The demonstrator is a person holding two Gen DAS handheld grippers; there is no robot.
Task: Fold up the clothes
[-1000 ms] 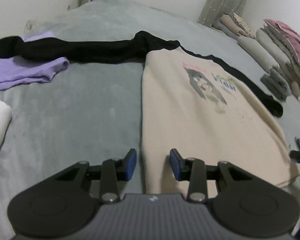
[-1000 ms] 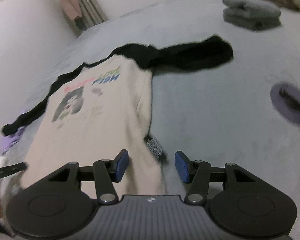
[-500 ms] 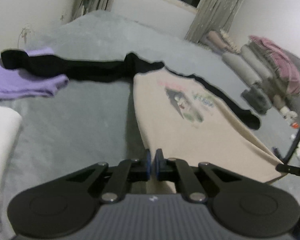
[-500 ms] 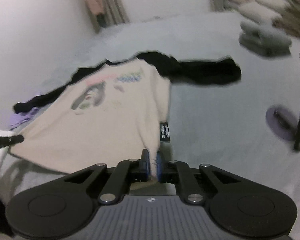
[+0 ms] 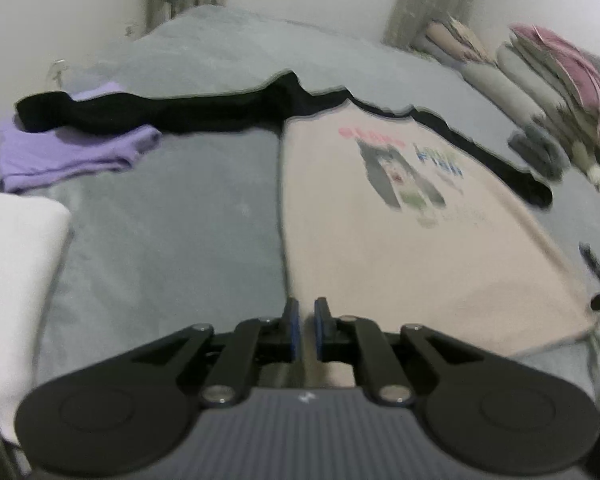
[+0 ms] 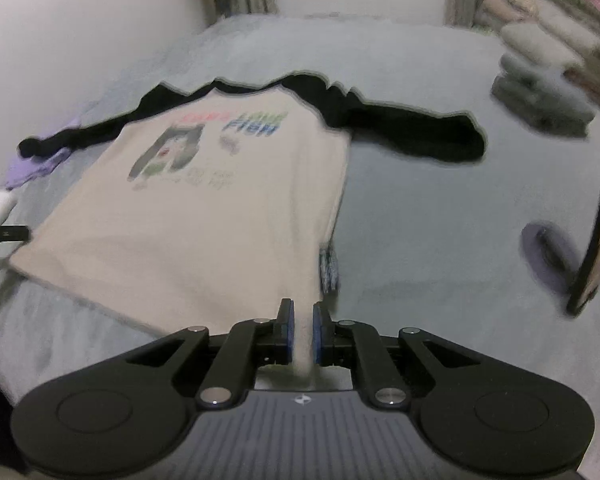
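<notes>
Over at the bed's left edge a white folded item (image 5: 16, 272) is seen, and just past it a purple garment (image 5: 72, 152) is laid flat, with one black sleeve (image 5: 140, 114) of the shirt draped across its far side. The beige shirt (image 5: 400, 232) with the printed graphic is spread face up on the grey bed (image 5: 172, 224), collar toward the far end, hem at the near edge. Its near left hem corner is pinched by the left gripper (image 5: 303, 330), jaws closed on the fabric. The near right hem corner is clamped the same way by the right gripper (image 6: 301, 334), jaws shut on the cloth, and the hem looks lifted a bit off the bed there. The other black sleeve (image 6: 420, 132) is stretched out toward the bed's right side. Stacks of folded clothes (image 6: 540, 96) are piled along the right edge, kinda blurry.
</notes>
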